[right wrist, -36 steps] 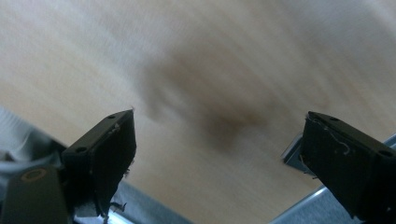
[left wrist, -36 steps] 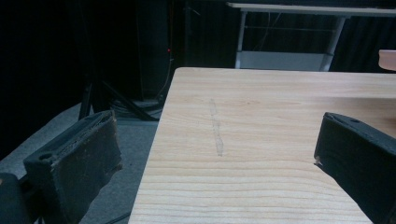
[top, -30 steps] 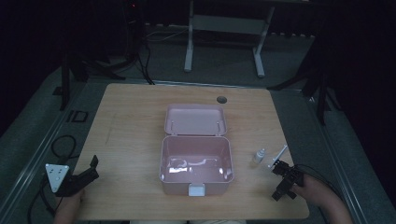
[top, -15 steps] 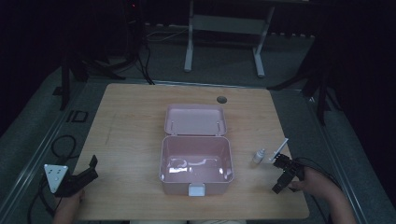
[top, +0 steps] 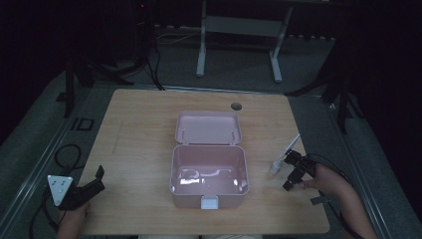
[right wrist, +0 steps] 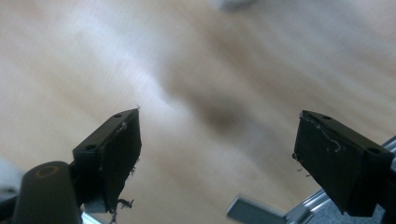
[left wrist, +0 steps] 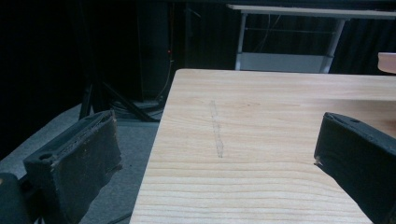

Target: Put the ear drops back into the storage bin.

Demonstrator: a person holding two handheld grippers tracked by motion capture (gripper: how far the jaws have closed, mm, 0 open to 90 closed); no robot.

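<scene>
Near edge: the left gripper (top: 94,181) and right gripper (top: 293,172), both with jaws spread wide and holding nothing, flank an open pink box (top: 209,173) on the wooden table (top: 139,129). A small white object (top: 283,154) lies just beside the right gripper; the box's lid (top: 207,127) lies back beyond it.

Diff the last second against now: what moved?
The right gripper moved up the table toward the small white object beside the open pink plastic box; its jaws are open and empty. A white stick-like part stands just beyond it; whether it belongs to the gripper is unclear. The left gripper, the box and the wooden table stayed put.
</scene>
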